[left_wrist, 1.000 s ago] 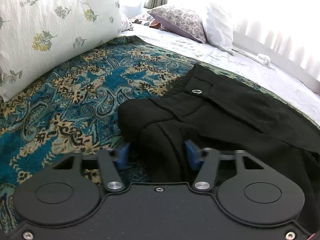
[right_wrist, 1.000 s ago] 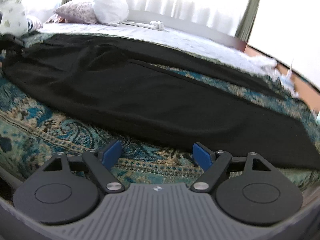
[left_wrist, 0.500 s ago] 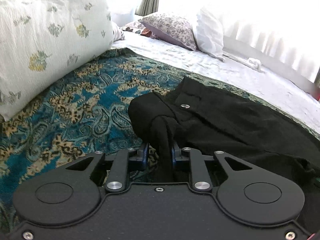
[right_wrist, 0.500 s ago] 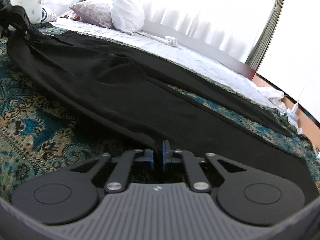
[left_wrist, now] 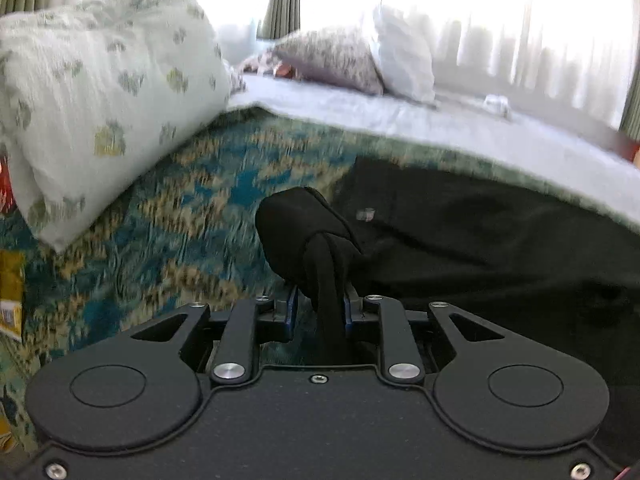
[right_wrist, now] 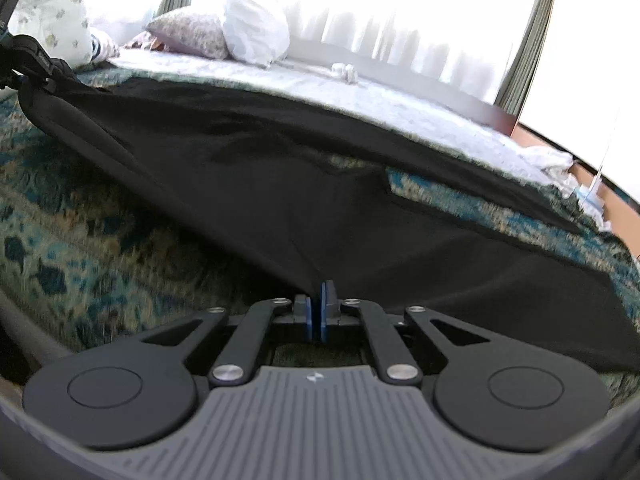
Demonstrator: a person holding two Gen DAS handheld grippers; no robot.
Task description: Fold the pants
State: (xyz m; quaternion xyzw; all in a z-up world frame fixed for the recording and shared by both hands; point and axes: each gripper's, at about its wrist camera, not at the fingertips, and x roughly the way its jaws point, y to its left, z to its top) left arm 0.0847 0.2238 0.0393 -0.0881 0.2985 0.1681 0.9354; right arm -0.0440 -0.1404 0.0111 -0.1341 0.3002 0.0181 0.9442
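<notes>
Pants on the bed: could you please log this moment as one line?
left gripper: shut on pants waistband end | right gripper: shut on near pants edge | pants: stretched between both over patterned bedspread | fold: not yet made

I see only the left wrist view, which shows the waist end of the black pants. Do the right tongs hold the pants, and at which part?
Observer: Yes. The right tongs are shut on the near edge of the black pants, along the nearer leg.
Operator: Is the cloth slack there, or pulled?
Observer: Pulled. It rises to the grip in a small peak, and creases run out from that point.
Operator: And how does the other leg lie?
Observer: It lies flat, farther back. A wedge of the patterned bedspread shows between the two legs.
</notes>
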